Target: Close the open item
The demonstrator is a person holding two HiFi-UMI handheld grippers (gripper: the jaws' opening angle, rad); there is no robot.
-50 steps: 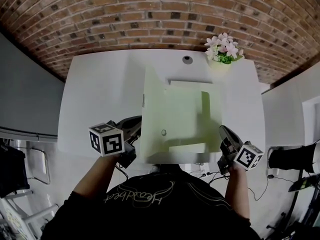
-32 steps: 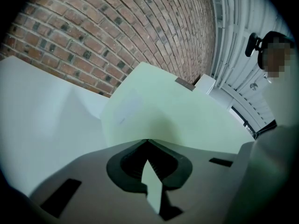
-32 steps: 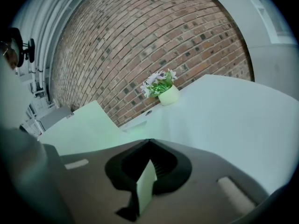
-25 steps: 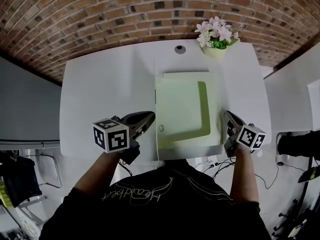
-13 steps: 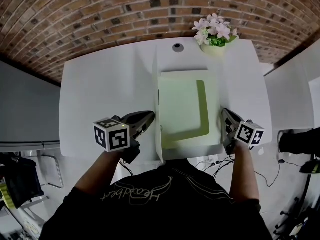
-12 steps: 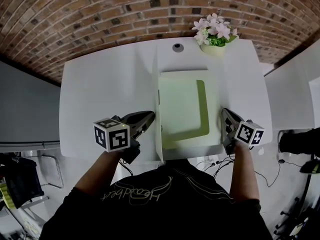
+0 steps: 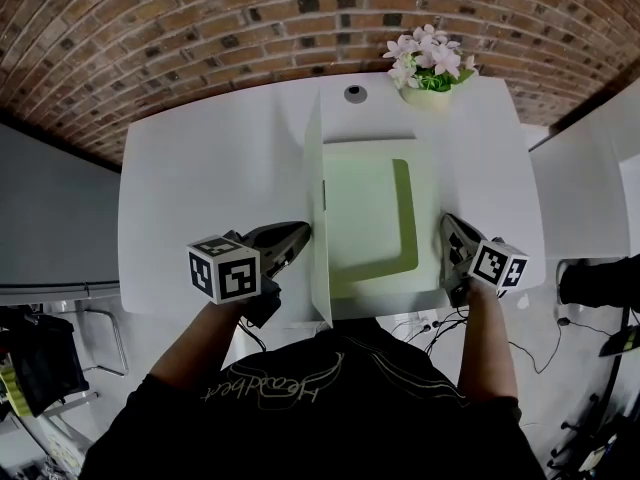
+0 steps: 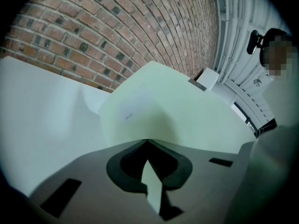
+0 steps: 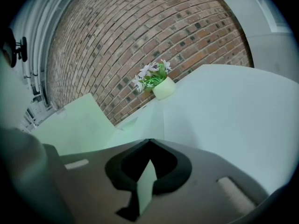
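Box: we see the shallow pale-green cardboard box (image 7: pixel 375 218) lying flat on the white rectangular table (image 7: pixel 200 188), mid-table, directly in front of the person.
Lid: the flat pale-green lid (image 7: pixel 318 218) is up along the box's left edge, near upright and seen edge-on from the head view; the tray below it is uncovered.
Left gripper: the left gripper (image 7: pixel 298 232) sits on the outer side of the lid with its tips just beside it. In its own view (image 8: pixel 147 141) the jaws are pressed together at the tips with nothing between them, and the lid (image 8: pixel 173 115) fills the space ahead. We cannot tell whether the tips touch it.
Right gripper: the right gripper (image 7: pixel 447 224) is at the box's right edge, near the front corner. Its own view (image 9: pixel 149 140) shows the jaws closed tip to tip and empty, with the raised lid (image 9: pixel 74 122) off to the left.
Background: a pale-green pot of pink and white flowers (image 7: pixel 428 63) stands at the table's far edge, a round grey cable port (image 7: pixel 353 93) is just left of it, and a red-brown brick wall (image 7: pixel 200 18) rises behind.
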